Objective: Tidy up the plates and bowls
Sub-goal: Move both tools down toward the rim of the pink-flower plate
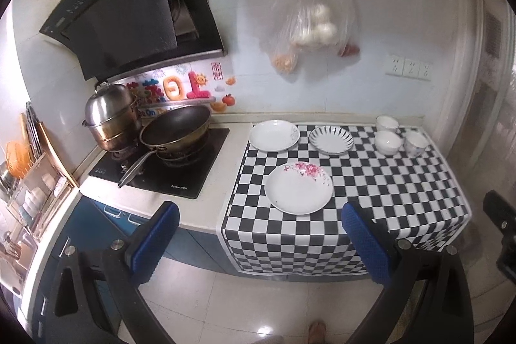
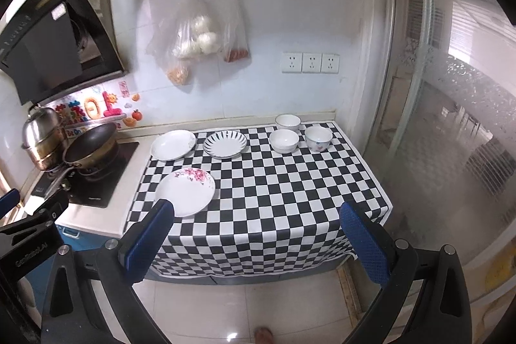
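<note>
3 plates (image 1: 299,187) and 3 bowls (image 1: 388,142) sit apart on checked cloth (image 2: 274,199) w/ plates toward stove (image 1: 167,173), bowls at back right. Left gripper (image 1: 259,239) and right gripper (image 2: 258,237) both spread wide, holding nothing, short of counter.

A: What do the tools look like?

B: The left gripper (image 1: 259,242) has black plastic arms, silver round screws and blue dimpled pads (image 1: 151,239).

A: And the other?

B: The right gripper (image 2: 258,242) is built the same: black frame, silver screws, blue textured pads (image 2: 361,239). The left unit's body carries faint pale lettering, unreadable.
</note>
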The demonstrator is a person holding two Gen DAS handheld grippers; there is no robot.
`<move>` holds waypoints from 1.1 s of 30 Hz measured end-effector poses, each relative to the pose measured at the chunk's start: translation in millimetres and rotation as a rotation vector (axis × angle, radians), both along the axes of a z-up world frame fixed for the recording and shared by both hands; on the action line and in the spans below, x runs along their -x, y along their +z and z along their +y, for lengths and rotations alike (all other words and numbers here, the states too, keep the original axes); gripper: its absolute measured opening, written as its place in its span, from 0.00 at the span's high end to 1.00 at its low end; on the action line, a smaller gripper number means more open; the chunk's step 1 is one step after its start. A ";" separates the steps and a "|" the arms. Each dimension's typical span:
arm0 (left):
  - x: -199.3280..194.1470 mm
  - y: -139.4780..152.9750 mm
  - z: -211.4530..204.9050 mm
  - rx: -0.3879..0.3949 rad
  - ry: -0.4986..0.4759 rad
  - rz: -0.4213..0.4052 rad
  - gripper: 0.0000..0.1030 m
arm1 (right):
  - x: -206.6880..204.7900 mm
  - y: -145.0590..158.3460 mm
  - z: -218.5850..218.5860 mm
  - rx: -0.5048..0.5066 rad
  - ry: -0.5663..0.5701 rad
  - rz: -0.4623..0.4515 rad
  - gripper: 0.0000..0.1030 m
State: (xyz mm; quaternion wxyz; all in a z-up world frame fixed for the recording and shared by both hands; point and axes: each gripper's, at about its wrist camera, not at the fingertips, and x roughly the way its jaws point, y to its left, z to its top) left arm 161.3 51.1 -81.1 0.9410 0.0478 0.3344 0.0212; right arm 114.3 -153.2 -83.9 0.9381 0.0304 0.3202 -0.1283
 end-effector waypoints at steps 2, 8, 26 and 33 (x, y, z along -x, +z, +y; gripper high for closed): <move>-19.3 -7.9 -1.5 -0.009 0.003 0.010 0.00 | -23.8 -9.7 -5.1 -0.011 -0.003 0.013 0.00; -85.7 -31.9 -7.2 -0.015 0.011 0.061 0.00 | -108.9 -43.7 -17.4 -0.029 0.025 0.058 0.00; -304.9 -167.0 -20.4 -0.014 0.055 0.426 0.00 | -384.5 -206.6 -30.4 -0.116 0.200 0.437 0.00; -358.1 -239.9 -1.9 0.064 0.051 0.628 0.07 | -435.4 -288.8 -39.5 -0.213 0.210 0.618 0.00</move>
